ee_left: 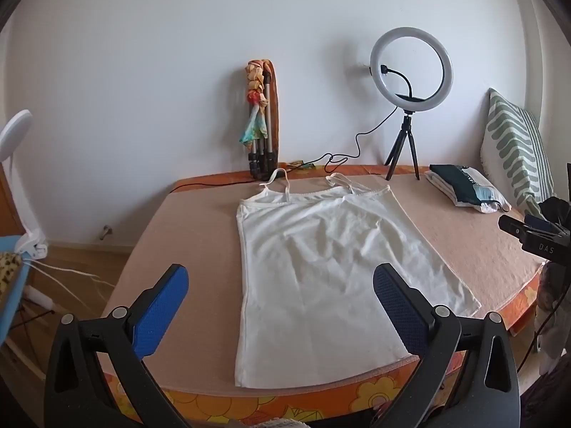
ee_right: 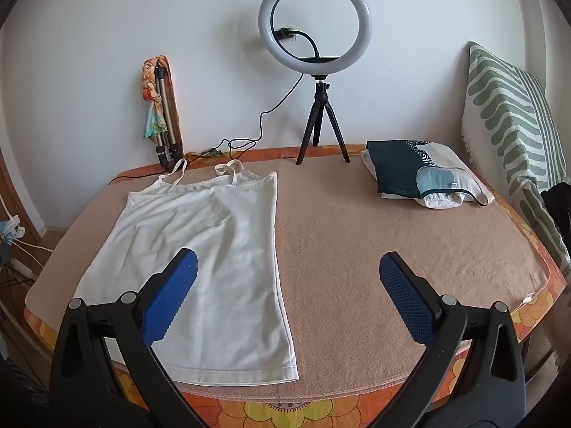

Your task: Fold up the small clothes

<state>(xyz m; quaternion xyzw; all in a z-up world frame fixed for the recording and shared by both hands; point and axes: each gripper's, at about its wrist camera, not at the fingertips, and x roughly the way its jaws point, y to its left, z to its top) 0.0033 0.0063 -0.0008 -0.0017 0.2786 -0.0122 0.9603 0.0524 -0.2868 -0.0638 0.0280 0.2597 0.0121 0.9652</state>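
Note:
A white strappy top [ee_left: 321, 260] lies flat on the beige blanket [ee_left: 185, 235], straps toward the wall and hem at the near edge. It also shows in the right wrist view [ee_right: 214, 249], left of centre. My left gripper [ee_left: 280, 278] is open and empty, held above the top's hem end. My right gripper [ee_right: 287, 267] is open and empty, above the top's right edge and the bare blanket [ee_right: 392, 221]. The right gripper's black body [ee_left: 539, 239] shows at the right edge of the left wrist view.
A pile of folded clothes [ee_right: 421, 174] lies at the back right, next to a green striped cushion [ee_right: 510, 114]. A ring light on a small tripod [ee_right: 317, 67] and a folded tripod with a scarf [ee_right: 160, 107] stand by the wall. A cable [ee_right: 249, 132] runs along the back edge.

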